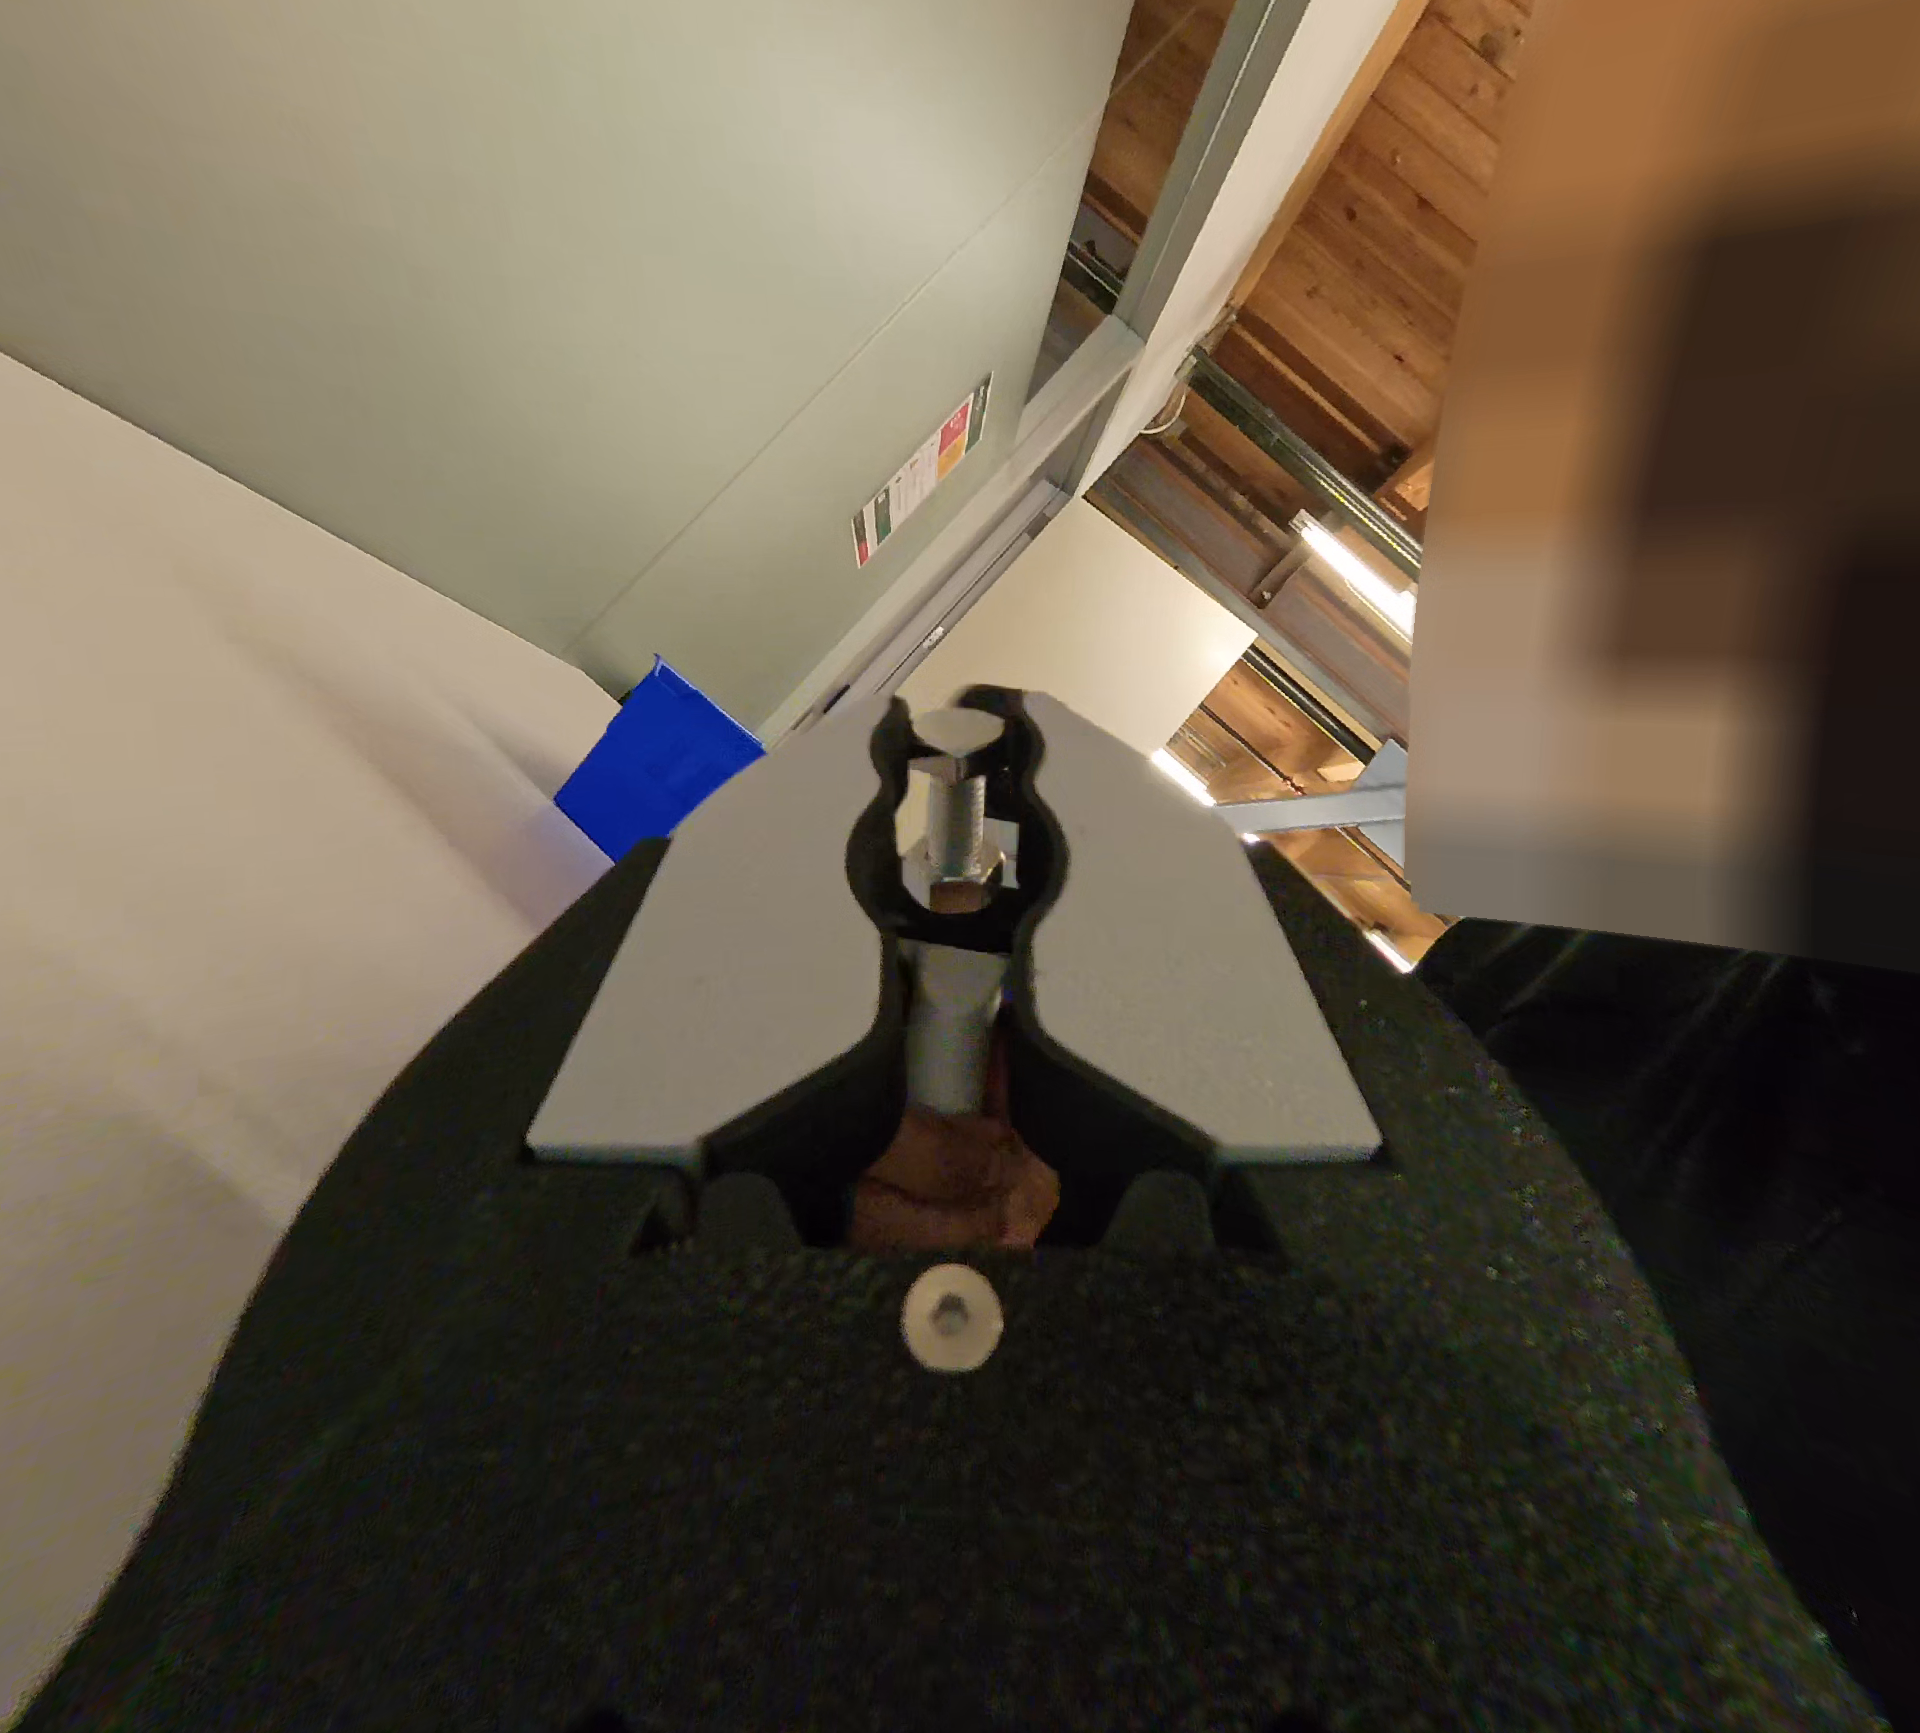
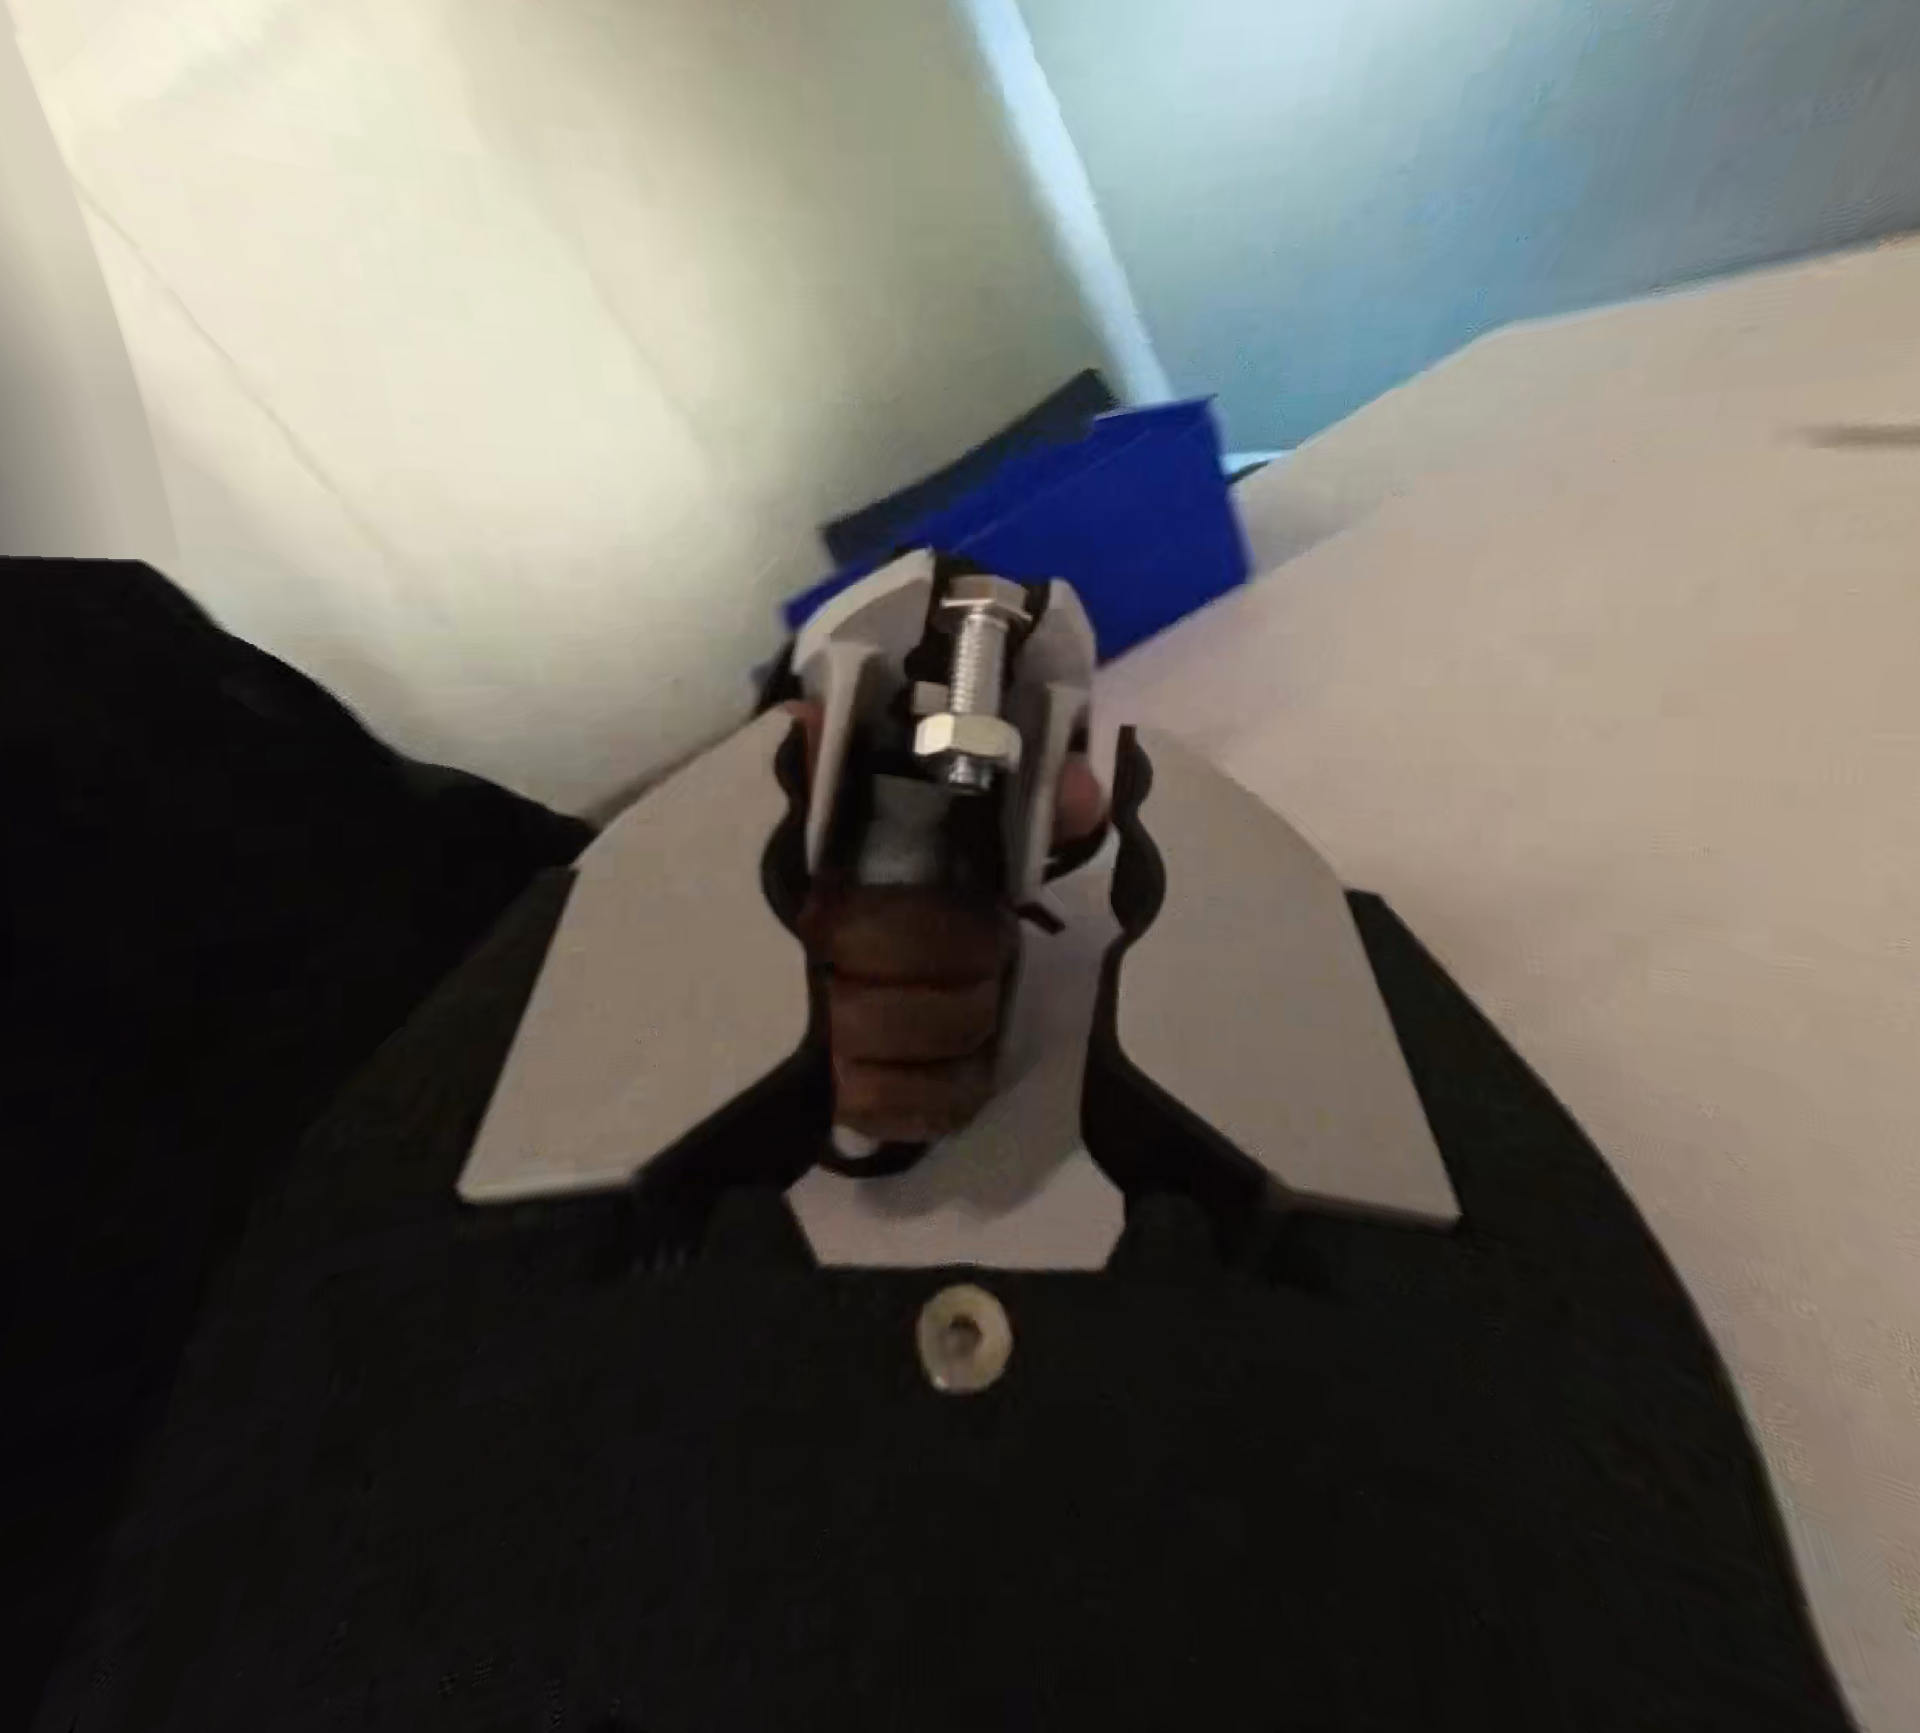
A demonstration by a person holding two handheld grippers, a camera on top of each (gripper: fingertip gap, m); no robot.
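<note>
Between left tool [image 1: 957, 727] pads, bolt [image 1: 954, 810] points lengthwise.

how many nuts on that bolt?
1. The hex nut sits on the bolt near its tip, opposite the head, between the left gripper's fingers. Any others could be hidden behind the fingers.

A shiny silver bolt [image 1: 951, 800] with a silver nut [image 2: 966, 738] sits mid-frame. Behind it is a bright blue bin [image 1: 655, 764]. The wall [image 1: 520, 229] is pale grey-green, and the ceiling [image 1: 1351, 229] at upper right is brown wood planks.
</note>
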